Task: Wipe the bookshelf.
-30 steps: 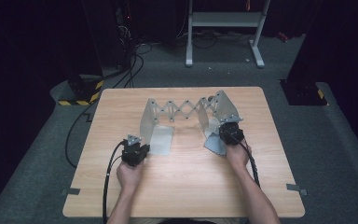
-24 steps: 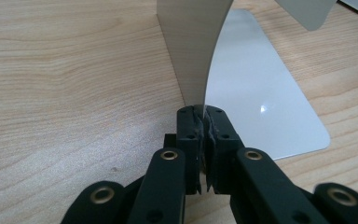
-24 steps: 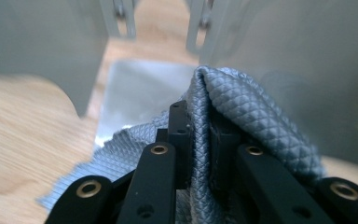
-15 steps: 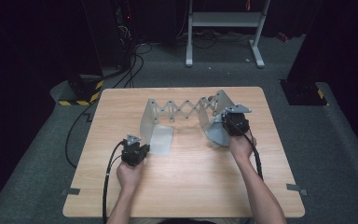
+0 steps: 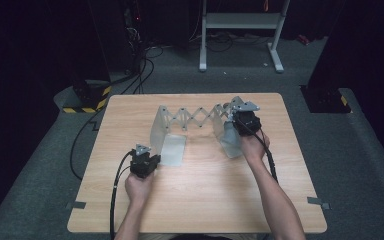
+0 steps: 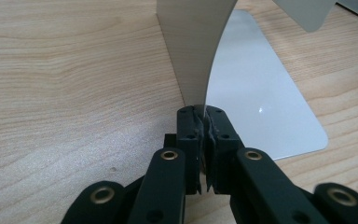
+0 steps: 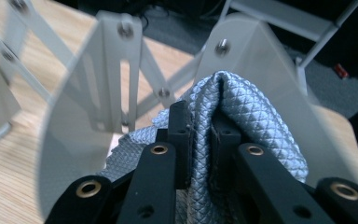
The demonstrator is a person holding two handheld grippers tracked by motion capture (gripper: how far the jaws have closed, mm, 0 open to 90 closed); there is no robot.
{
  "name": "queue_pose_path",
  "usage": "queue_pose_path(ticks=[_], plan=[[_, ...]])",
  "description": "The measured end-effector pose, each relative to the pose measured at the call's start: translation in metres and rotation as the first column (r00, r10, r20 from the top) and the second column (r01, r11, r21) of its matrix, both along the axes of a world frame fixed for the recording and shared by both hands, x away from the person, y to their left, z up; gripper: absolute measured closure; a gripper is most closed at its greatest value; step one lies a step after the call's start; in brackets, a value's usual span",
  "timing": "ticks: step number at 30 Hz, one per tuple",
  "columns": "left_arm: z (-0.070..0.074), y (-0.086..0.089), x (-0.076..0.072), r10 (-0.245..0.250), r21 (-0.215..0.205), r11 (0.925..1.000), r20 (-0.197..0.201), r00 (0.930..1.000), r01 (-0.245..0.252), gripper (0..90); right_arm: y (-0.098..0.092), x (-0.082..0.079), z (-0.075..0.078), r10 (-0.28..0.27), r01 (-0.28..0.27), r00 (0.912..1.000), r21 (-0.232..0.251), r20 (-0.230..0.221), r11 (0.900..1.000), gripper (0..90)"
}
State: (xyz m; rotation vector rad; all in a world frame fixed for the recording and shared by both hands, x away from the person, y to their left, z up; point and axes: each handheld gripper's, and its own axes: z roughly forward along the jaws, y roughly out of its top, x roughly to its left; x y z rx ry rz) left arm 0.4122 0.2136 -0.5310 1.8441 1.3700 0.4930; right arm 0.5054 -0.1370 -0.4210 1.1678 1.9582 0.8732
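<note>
**Cloth lifted at the rack's right end**

Cloth (image 7: 256, 121) of grey quilted fabric is pinched in a fold between the jaws of the right gripper (image 5: 244, 121), which are closed tight on it. In the right gripper view the fold stands between two upright plates of the rack (image 5: 195, 120), an expanding scissor-link frame set across the far half of the table (image 5: 205, 200). In the high view the cloth hangs at the rack's right end, below the gripper and partly raised off the wood.

The left gripper (image 6: 204, 135) is closed fully on the lower edge of the rack's left end plate (image 6: 193, 51), just beside the flat foot plate (image 6: 261, 102) that lies on the table. The rack is judged to be steadied by this grip.

The step in hand is judged to be the lifting of the cloth for draping over, or withdrawal from, the rack; which of the two cannot be told.

For the next move, the pinch on the fold is to be kept firm, the cloth is to be carried clear of the plate tops and link rivets, where snagging is likely, and the left grip is to be held so that the rack is not dragged.
</note>
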Motion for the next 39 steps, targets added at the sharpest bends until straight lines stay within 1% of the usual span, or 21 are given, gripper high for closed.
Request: queue_pose_path(ticks=[5, 8, 10, 12, 13, 14, 16, 18, 20, 23, 24, 25, 27, 29, 30, 32, 37, 39], plan=[[0.0, 0.0, 0.0, 0.0, 0.004, 1.0, 0.001, 1.0, 0.0, 85.2, -0.004, 0.007, -0.022, -0.025, 0.025, 0.9982, -0.001, -0.055, 1.0, 82.5], [0.0, 0.0, 0.0, 0.001, 0.004, 1.0, 0.002, 1.0, -0.001, 85.2, -0.007, 0.009, -0.036, -0.027, 0.026, 0.9959, -0.01, -0.086, 1.0, 82.5], [0.0, -0.001, 0.0, 0.001, 0.005, 1.0, 0.002, 1.0, -0.001, 85.2, -0.009, 0.01, -0.046, -0.027, 0.027, 0.993, -0.004, -0.115, 1.0, 82.4], [0.0, -0.001, 0.0, 0.002, 0.007, 1.0, 0.003, 1.0, -0.002, 85.1, -0.01, 0.011, -0.059, -0.025, 0.025, 0.9883, 0.0, -0.151, 1.0, 82.3], [0.0, -0.001, 0.0, 0.002, 0.007, 1.0, 0.003, 1.0, -0.002, 85.1, -0.01, 0.011, -0.059, -0.025, 0.025, 0.9883, 0.0, -0.151, 1.0, 82.3], [0.0, -0.001, 0.0, 0.004, 0.006, 1.0, 0.005, 1.0, -0.004, 85.1, -0.01, 0.013, -0.07, -0.019, 0.019, 0.9831, -0.001, -0.182, 1.0, 82.2], [0.0, -0.001, 0.0, 0.002, 0.006, 1.0, 0.004, 1.0, -0.002, 85.1, -0.01, 0.015, -0.077, -0.015, 0.017, 0.979, 0.011, -0.203, 1.0, 82.2], [0.0, -0.001, 0.0, 0.003, 0.006, 1.0, 0.005, 1.0, -0.003, 85.1, -0.01, 0.016, -0.079, -0.011, 0.016, 0.9777, 0.023, -0.21, 1.0, 82.3], [0.0, -0.001, 0.0, 0.002, 0.007, 1.0, 0.005, 1.0, -0.002, 85.1, -0.008, 0.017, -0.077, -0.005, 0.013, 0.9772, 0.04, -0.212, 0.999, 82.3], [0.0, -0.001, 0.0, 0.001, 0.01, 0.9999, 0.005, 1.0, -0.001, 85.1, -0.008, 0.019, -0.068, -0.001, 0.014, 0.9808, 0.066, -0.195, 0.998, 82.4], [0.0, -0.002, 0.0, 0.002, 0.011, 0.9999, 0.005, 1.0, -0.002, 85.1, -0.009, 0.019, -0.063, -0.002, 0.016, 0.985, 0.082, -0.173, 0.997, 82.4], [0.0, -0.002, -0.001, 0.003, 0.011, 0.9999, 0.006, 1.0, -0.003, 85.1, -0.011, 0.018, -0.059, -0.003, 0.019, 0.9867, 0.098, -0.163, 0.995, 82.4], [0.0, -0.002, -0.001, 0.002, 0.011, 0.9999, 0.006, 1.0, -0.002, 85.1, -0.012, 0.02, -0.051, -0.007, 0.025, 0.9859, 0.108, -0.167, 0.994, 82.3], [0.0, -0.001, 0.0, 0.001, 0.009, 1.0, 0.005, 1.0, -0.001, 85.1, -0.012, 0.02, -0.041, -0.002, 0.017, 0.9907, 0.111, -0.136, 0.994, 82.4], [0.0, -0.001, 0.0, 0.001, 0.01, 1.0, 0.006, 1.0, -0.001, 85.1, -0.012, 0.019, -0.036, -0.003, 0.018, 0.9924, 0.121, -0.123, 0.992, 82.4], [0.0, -0.002, -0.001, 0.002, 0.011, 0.9999, 0.006, 1.0, -0.002, 85.0, -0.012, 0.02, -0.027, 0.001, 0.013, 0.9937, 0.123, -0.112, 0.992, 82.4], [0.0, -0.001, 0.0, 0.0, 0.009, 1.0, 0.005, 1.0, 0.0, 85.0, -0.008, 0.025, 0.003, 0.005, 0.003, 0.9985, 0.148, -0.055, 0.989, 82.5], [0.0, -0.001, 0.0, 0.0, 0.009, 1.0, 0.005, 1.0, 0.0, 85.1, -0.006, 0.025, 0.012, 0.007, -0.003, 0.9996, 0.148, -0.027, 0.989, 82.5]])
